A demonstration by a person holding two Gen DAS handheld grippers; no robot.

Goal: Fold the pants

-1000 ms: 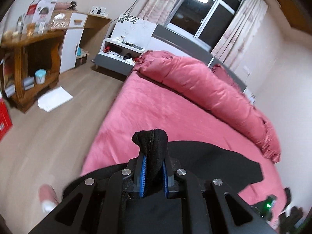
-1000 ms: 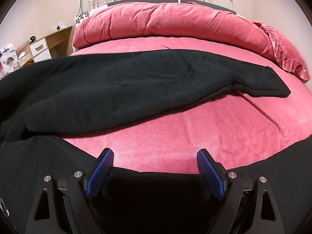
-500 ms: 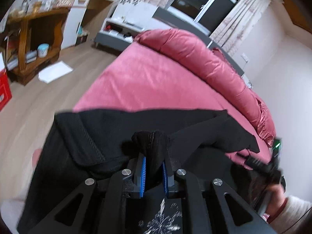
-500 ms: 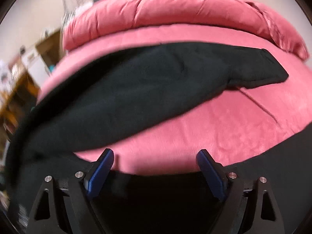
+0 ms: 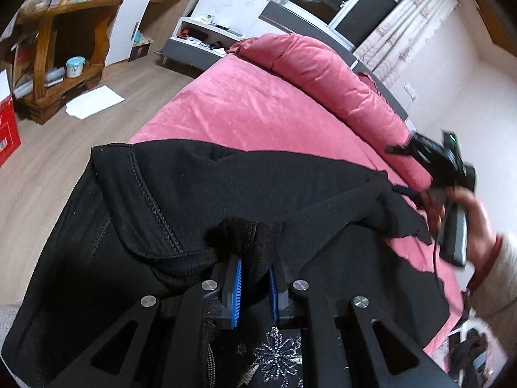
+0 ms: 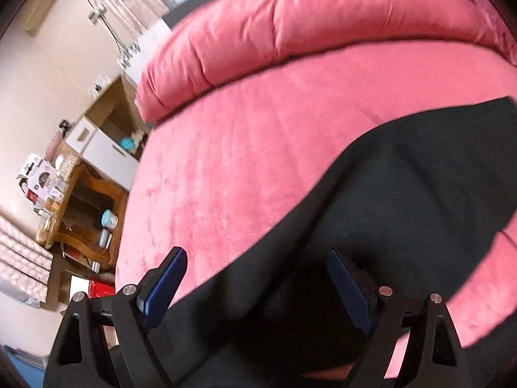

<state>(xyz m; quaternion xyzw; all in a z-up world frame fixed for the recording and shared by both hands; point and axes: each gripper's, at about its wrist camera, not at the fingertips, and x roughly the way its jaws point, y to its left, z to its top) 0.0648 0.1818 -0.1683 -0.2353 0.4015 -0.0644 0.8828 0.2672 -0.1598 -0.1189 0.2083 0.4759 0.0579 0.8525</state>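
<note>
Nearest you, your left gripper point(image 5: 253, 286) was clamped on a bunched fold of the black pants point(image 5: 226, 187), its blue pads squeezed in on thick knit with a tuft standing up above the fingertips. The pants lay spread over the near end of the pink bed point(image 5: 245, 103), their stitched waistband seam curving away on the side toward the wooden floor point(image 5: 48, 168), and one leg trailed across the bed toward your other hand.

Your right gripper point(image 6: 257, 283) had its fingers wide apart with nothing between them — it hung above the pants point(image 6: 404, 194) where they crossed the bed point(image 6: 258, 148).

The cloth looked soft, limp and fairly heavy for its kind — it draped and wrinkled freely, so it would likely sag from a single pinch and drag on the plush bed cover. You would probably do best to take the free leg at its hem or outer edge, gathering both layers in one bite.

Beyond the pants, a rolled pink duvet point(image 5: 326, 74) lay along the far side of the bed.
</note>
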